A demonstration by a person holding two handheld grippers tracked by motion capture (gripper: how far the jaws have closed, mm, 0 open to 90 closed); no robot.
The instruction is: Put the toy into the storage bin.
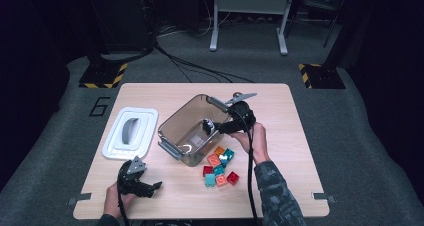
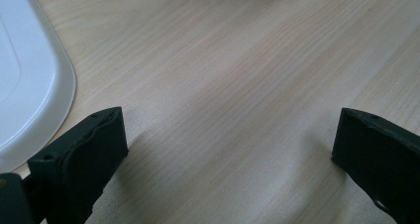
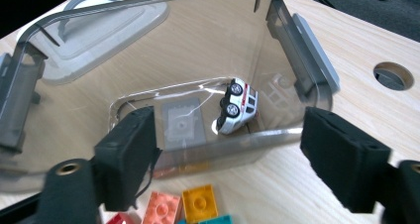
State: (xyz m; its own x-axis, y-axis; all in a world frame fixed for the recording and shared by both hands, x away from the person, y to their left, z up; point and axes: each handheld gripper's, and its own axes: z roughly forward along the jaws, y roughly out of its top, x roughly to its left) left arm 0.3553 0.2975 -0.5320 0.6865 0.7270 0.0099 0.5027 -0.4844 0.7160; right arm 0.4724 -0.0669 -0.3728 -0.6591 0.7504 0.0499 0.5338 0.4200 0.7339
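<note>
With my right gripper [image 1: 212, 126] held over the clear plastic box [image 1: 172, 122], its jaws stand spread with nothing between them, and the little white toy car [image 3: 238, 105] lies on its side at the bottom, tipped against the far wall in the right gripper view. It seems I am filling the box, so the step in hand is to draw clear without knocking the rim — lifting straight up before I swing back toward the heap of bricks [image 1: 220, 166] just beside the box's near wall. I would pick an outer brick next, one with free sides, and come down square on it so the pads grip flat faces. My left gripper [image 1: 156, 185] rests low by the table's near edge, its jaws spread wide over bare wood, well apart from the box. The white lid [image 1: 145, 120] lies flat to the left — handle up, ready for closing. The table [image 1: 280, 106] is pale wood with a round hole near one corner; around it are grey floor, trailing cables, yellow-and-black hazard markings and a dark room.
</note>
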